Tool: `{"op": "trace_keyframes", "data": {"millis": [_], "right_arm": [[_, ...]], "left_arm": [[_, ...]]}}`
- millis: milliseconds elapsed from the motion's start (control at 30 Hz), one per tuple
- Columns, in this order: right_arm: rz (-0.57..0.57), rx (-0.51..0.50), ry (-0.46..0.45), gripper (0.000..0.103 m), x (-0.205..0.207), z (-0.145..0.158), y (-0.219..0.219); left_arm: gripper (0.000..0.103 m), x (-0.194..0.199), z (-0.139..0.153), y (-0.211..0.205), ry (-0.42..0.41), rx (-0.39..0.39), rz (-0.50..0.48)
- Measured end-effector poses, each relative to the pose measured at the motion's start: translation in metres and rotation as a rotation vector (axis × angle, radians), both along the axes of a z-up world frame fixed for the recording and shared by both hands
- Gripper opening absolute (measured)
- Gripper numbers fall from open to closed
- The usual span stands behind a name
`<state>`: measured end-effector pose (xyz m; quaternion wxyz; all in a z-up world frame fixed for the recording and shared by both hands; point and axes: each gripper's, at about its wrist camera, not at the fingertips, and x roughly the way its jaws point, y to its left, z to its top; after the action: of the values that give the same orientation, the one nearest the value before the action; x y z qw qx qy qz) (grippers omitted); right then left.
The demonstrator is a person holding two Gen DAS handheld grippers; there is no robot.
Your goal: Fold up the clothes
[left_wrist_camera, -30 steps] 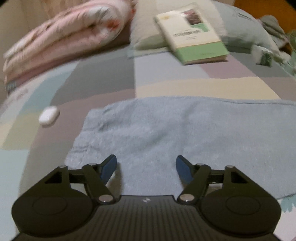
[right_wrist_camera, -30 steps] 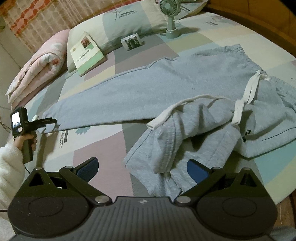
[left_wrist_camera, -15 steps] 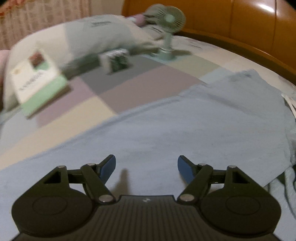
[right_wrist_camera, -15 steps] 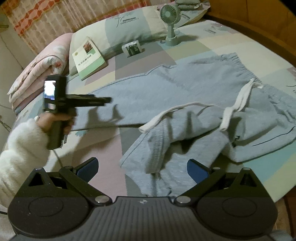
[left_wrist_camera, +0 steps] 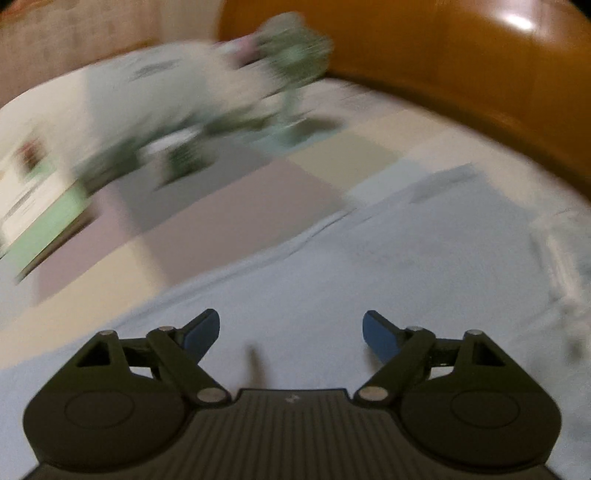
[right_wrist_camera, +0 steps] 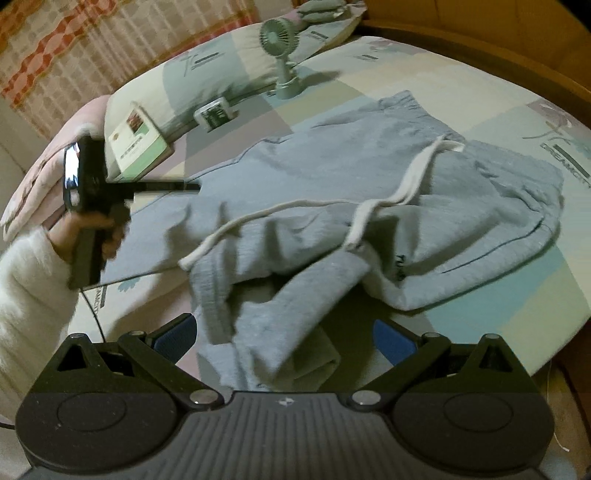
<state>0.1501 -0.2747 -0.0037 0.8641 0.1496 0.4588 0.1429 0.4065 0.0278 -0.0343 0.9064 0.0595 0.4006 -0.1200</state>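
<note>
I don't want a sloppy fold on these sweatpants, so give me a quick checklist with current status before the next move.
1. Left tongs open, empty: ok.
2. Right tongs open, empty: ok.
3. Grey cotton sweatpants lying flat: not ok, the near leg is bunched and crumpled.
4. White drawstring tucked in: not ok, it trails across the fabric.
5. Green-and-white paperback book and small green desk fan clear of the sweatpants: ok.
6. Left view sharp: not ok, blurred.

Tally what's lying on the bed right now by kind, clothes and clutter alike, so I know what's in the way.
Grey sweatpants: 1
Book: 1
Small fan: 1
Small box: 1
Pillows: 2, one behind the book, one at the far corner
Folded pink quilt: 1
Total: 7
</note>
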Motion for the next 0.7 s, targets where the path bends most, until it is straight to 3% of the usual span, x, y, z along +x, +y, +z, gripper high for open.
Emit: {"op": "trace_keyframes", "data": {"millis": [100, 233, 433, 700], "right_arm": [[-0.019, 0.009, 0.000, 0.103, 0.000, -0.004, -0.013], [-0.039, 0.016, 0.000, 0.103, 0.000, -0.008, -0.029], [-0.075, 0.052, -0.003, 0.103, 0.004, -0.019, -0.060], [-0.146, 0.096, 0.042, 0.103, 0.012, -0.044, -0.094]], "left_arm": [[0.085, 0.027, 0.010, -0.054, 0.001, -0.070, -0.130], [0.084, 0.068, -0.008, -0.120, 0.069, -0.154, -0.261], [0.083, 0.120, -0.058, -0.164, 0.179, -0.035, -0.208], [0.094, 0.156, -0.073, -0.188, 0.156, 0.004, -0.180]]}}
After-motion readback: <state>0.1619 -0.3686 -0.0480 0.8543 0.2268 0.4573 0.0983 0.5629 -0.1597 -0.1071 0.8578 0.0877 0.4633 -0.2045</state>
